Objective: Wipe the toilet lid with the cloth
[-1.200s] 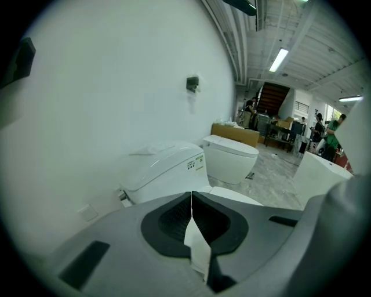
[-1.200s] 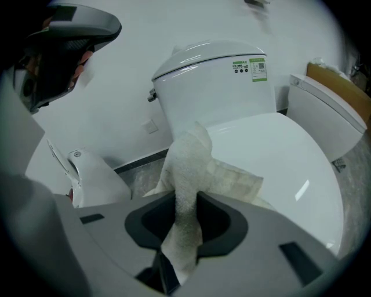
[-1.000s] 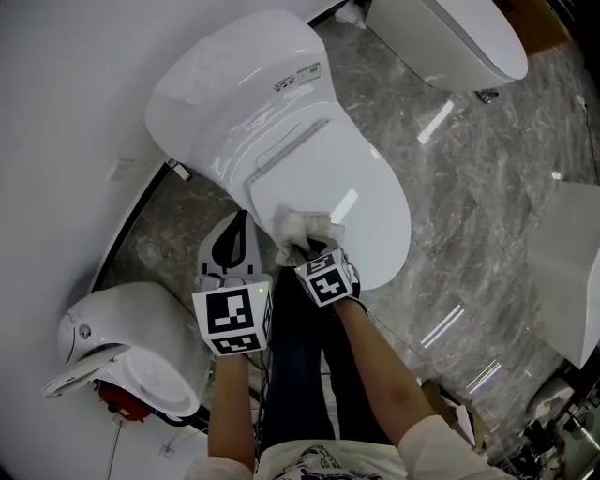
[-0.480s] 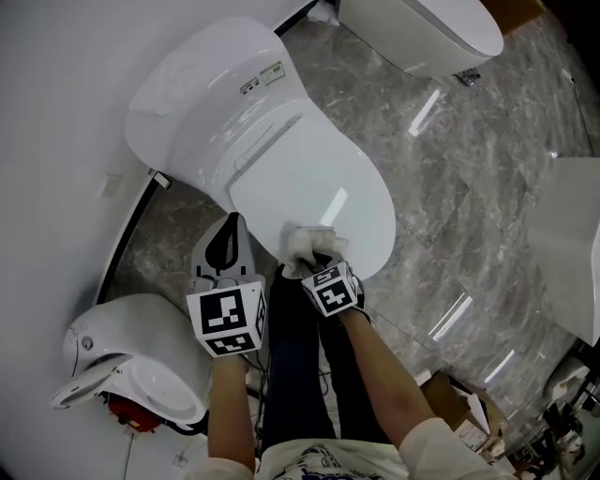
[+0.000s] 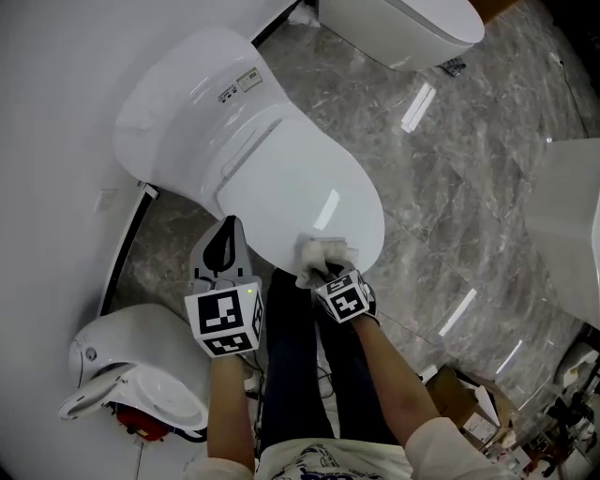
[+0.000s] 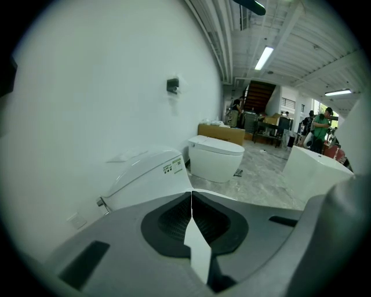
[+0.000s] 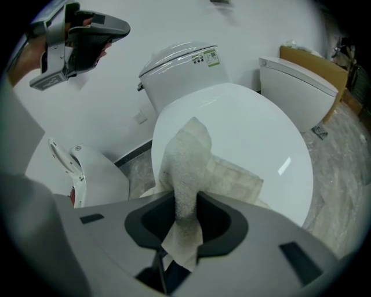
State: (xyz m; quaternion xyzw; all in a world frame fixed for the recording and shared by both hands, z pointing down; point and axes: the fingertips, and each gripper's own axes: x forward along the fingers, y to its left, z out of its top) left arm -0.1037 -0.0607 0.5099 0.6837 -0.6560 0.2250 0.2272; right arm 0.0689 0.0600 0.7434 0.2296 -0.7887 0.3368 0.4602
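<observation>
The white toilet's closed lid [image 5: 281, 192] fills the middle of the head view, with the tank [image 5: 183, 89] behind it. A pale cloth [image 5: 323, 255] lies on the lid's near right edge, and my right gripper [image 5: 326, 270] is shut on it. In the right gripper view the cloth [image 7: 191, 168] bunches up between the jaws and spreads over the lid [image 7: 243, 127]. My left gripper [image 5: 225, 267] hovers left of the lid's front rim, shut and holding nothing. Its own view shows the tank [image 6: 148, 174] past the closed jaws.
A small white toilet [image 5: 141, 375] with red parts stands at lower left. Another white toilet [image 5: 403, 28] is at the top, and a white fixture [image 5: 567, 216] at right. The floor [image 5: 450, 187] is grey marble. A white wall [image 5: 56, 112] runs along the left.
My right gripper has dragged the cloth toward me and rightward along the lid, to its near edge. The head view has shifted. The left gripper stays about where it was.
</observation>
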